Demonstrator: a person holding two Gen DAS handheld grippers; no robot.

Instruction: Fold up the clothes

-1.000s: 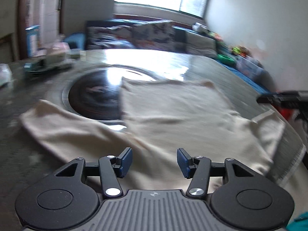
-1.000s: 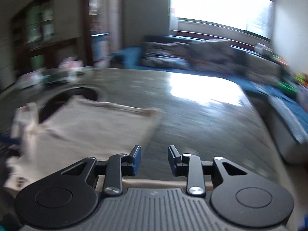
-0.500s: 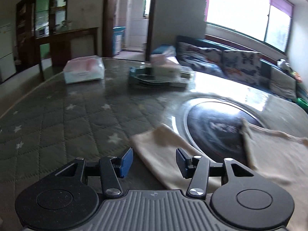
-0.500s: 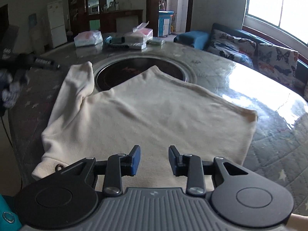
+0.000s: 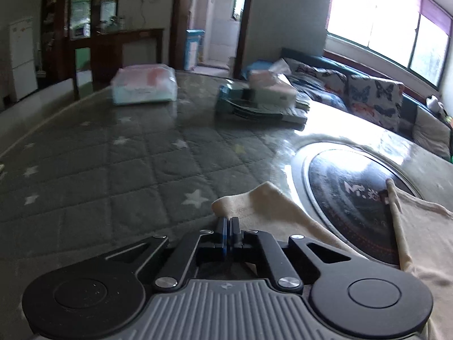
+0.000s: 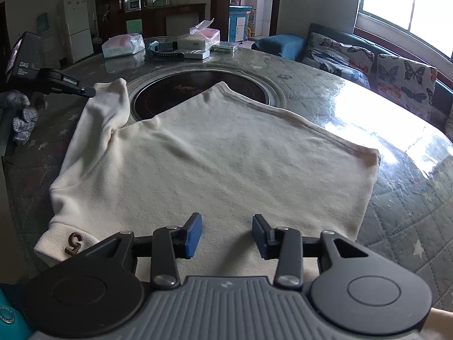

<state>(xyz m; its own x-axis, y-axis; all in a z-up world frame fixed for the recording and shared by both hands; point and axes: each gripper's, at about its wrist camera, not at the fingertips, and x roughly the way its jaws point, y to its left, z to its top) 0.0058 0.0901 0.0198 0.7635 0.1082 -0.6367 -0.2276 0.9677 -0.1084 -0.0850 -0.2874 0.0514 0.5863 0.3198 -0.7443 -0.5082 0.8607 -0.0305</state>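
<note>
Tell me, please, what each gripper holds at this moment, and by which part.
The left gripper is shut on the cream fabric sweatshirt, at the cuff end of its sleeve. The right gripper is open above the garment and holds nothing.

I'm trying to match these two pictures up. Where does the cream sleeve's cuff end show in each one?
Left wrist view: the sleeve cuff sits low at centre, just ahead of the shut left hand-held gripper.
Right wrist view: the sleeve cuff lies at upper left.
Shared landmark: the dark round hotplate set into the table, beside the cuff in both.
</note>
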